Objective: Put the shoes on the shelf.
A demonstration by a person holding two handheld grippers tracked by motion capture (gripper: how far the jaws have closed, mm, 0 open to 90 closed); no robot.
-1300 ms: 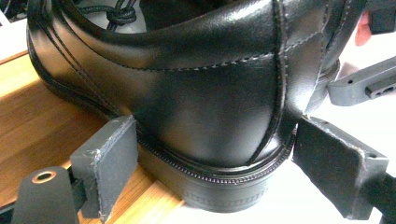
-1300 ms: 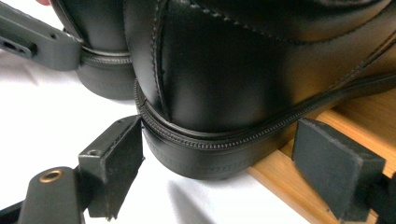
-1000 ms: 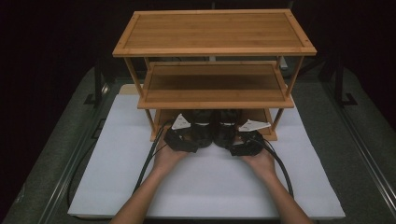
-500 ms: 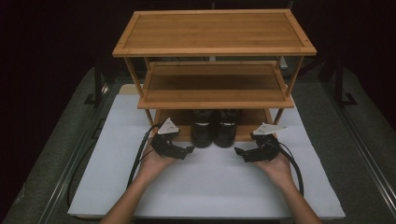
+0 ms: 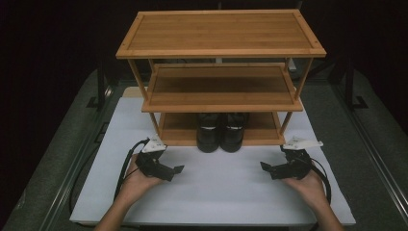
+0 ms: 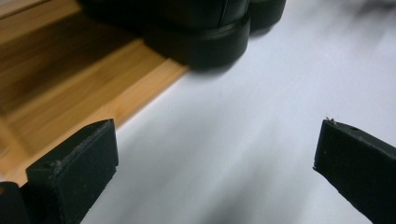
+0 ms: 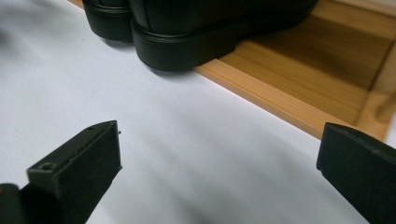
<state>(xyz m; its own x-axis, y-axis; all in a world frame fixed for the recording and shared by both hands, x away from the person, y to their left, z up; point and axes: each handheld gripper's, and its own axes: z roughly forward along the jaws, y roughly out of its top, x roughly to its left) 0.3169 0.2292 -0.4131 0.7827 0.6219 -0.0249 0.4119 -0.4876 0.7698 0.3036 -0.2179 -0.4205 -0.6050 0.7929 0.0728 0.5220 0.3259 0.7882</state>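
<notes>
Both hand-held grippers, left (image 5: 177, 169) and right (image 5: 264, 167), have pulled farther back from the black shoes (image 5: 221, 131) on the rack's bottom shelf (image 5: 175, 129), jaws wide open, holding nothing.

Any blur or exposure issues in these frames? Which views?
High view: surroundings black, white mat bright, shoes lose detail under the rack. Left gripper view: streaky blur over mat and shoe sole; jaws sharp. Right gripper view: milder blur; soft shadow under the sole.
</notes>
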